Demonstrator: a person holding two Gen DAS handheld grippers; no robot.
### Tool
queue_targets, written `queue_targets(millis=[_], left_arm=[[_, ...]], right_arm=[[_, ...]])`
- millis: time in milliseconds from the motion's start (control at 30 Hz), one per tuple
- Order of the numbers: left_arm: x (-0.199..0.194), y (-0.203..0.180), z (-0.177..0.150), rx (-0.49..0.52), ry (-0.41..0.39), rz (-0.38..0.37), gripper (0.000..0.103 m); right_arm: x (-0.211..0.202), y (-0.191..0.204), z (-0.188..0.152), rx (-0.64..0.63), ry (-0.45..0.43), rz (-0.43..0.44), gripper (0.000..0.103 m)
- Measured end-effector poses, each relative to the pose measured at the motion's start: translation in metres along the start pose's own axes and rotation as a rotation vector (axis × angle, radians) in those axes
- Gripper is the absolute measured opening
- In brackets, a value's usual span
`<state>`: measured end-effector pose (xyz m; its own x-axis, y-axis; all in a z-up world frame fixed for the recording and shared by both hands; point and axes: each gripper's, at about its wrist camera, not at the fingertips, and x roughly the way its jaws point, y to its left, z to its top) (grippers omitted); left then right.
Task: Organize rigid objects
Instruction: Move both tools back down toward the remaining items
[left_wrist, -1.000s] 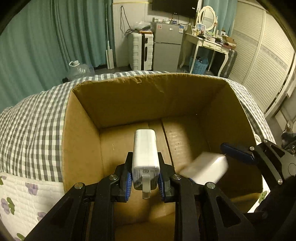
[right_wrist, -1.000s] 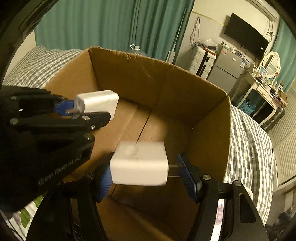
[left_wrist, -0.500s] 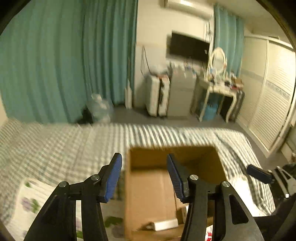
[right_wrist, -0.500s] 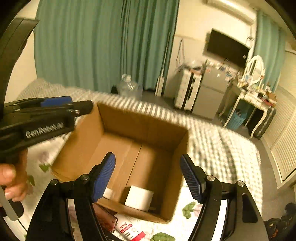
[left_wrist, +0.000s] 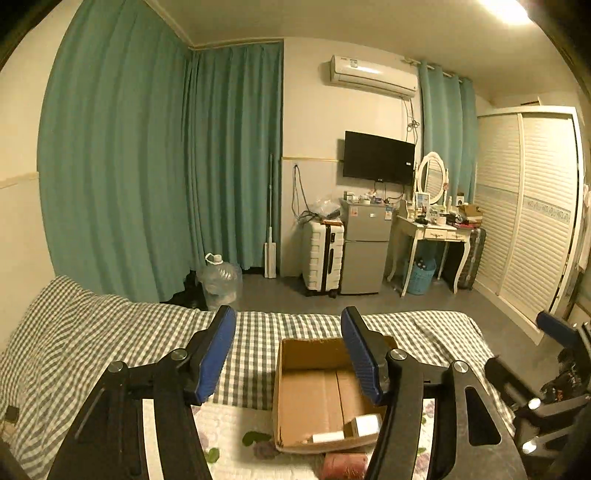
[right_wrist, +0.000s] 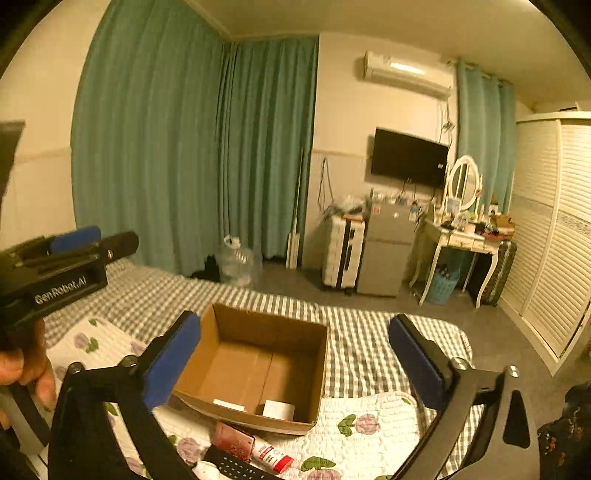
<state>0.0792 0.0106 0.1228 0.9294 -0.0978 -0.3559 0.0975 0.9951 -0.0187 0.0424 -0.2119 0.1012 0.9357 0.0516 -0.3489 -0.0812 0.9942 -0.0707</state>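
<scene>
My left claw (left_wrist: 288, 354) and my right claw (right_wrist: 293, 360) were both opening, jaws wide apart with nothing between them. The open brown cardboard box (right_wrist: 236, 321) sat on the grey-checked bed (right_wrist: 362, 354). Inside it, two white rectangular charger blocks (right_wrist: 279, 409) lay on the floor by the near wall. A red-and-white tube (right_wrist: 273, 458) lay just outside the box, on the flowered quilt (right_wrist: 369, 424).

Both chargers (right_wrist: 279, 408) now lie in the box (right_wrist: 258, 332); claws opening, empty.
</scene>
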Motion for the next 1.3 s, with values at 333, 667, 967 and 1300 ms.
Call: queue_targets(millis=[333,667,967,1300], left_arm=[[-0.067,0.002,0.013,-0.034,-0.05,0.002,0.063],[-0.109,0.025,0.011,-0.152,-0.025,-0.04,0.063],[-0.097,0.017,-0.033,-0.113,-0.002,0.015,0.063],[-0.052,0.005,-0.082,-0.083,0.115,0.015,0.063]], right_arm=[[-0.082,0.007,0.016,-0.009,-0.085,-0.011,0.103],[-0.132,0.011,0.007,0.033,-0.098,0.015,0.103],[-0.138,0.015,-0.024,0.022,-0.058,0.007,0.103],[-0.112,0.01,-0.057,0.025,-0.029,-0.014,0.103]])
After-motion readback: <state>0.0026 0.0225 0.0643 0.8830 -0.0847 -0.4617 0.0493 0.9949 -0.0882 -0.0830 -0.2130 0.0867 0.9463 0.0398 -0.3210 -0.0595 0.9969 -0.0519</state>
